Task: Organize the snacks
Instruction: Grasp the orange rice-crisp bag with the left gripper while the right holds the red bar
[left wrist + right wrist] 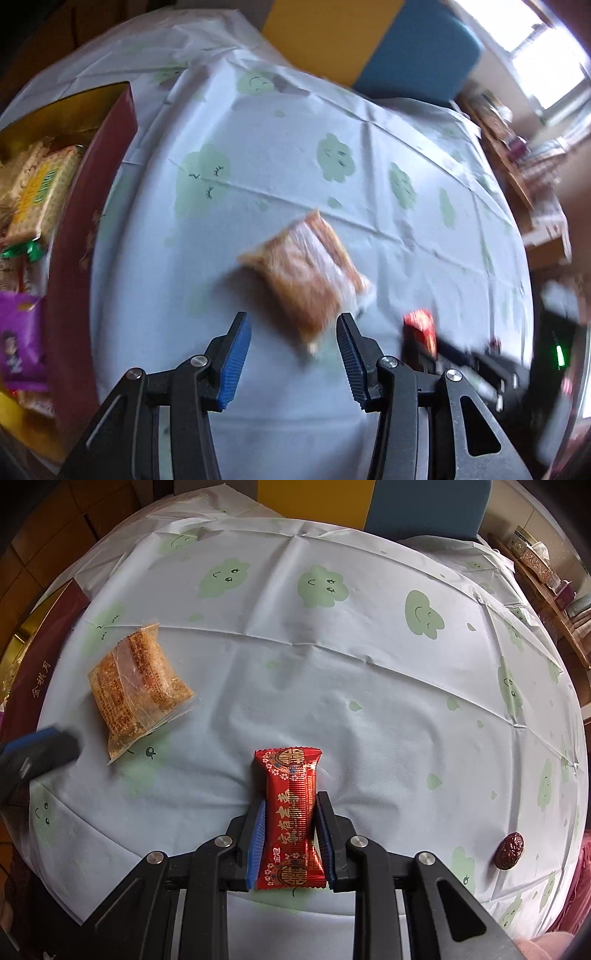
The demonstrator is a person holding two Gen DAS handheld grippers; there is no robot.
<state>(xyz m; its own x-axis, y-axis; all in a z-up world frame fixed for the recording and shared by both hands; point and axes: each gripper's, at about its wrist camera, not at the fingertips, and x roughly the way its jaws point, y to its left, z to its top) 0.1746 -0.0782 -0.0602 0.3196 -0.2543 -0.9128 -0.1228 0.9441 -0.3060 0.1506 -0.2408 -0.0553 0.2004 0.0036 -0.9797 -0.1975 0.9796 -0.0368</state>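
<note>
1. My right gripper (290,834) is clamped on a red wrapped candy (290,814), held lengthwise between the blue pads.
2. My left gripper (293,356) is spread wide, empty, above the tablecloth (295,166).
3. Clear-wrapped orange biscuit pack (308,275) lies just ahead of the left fingers.
4. Maroon snack box (92,206) sits at left, packets inside.
5. Dried red date (509,850) lies near the table's right edge.

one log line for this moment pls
left gripper: open, by clear-wrapped snack | right gripper: shut on red candy packet | snack box: left, part filled
</note>
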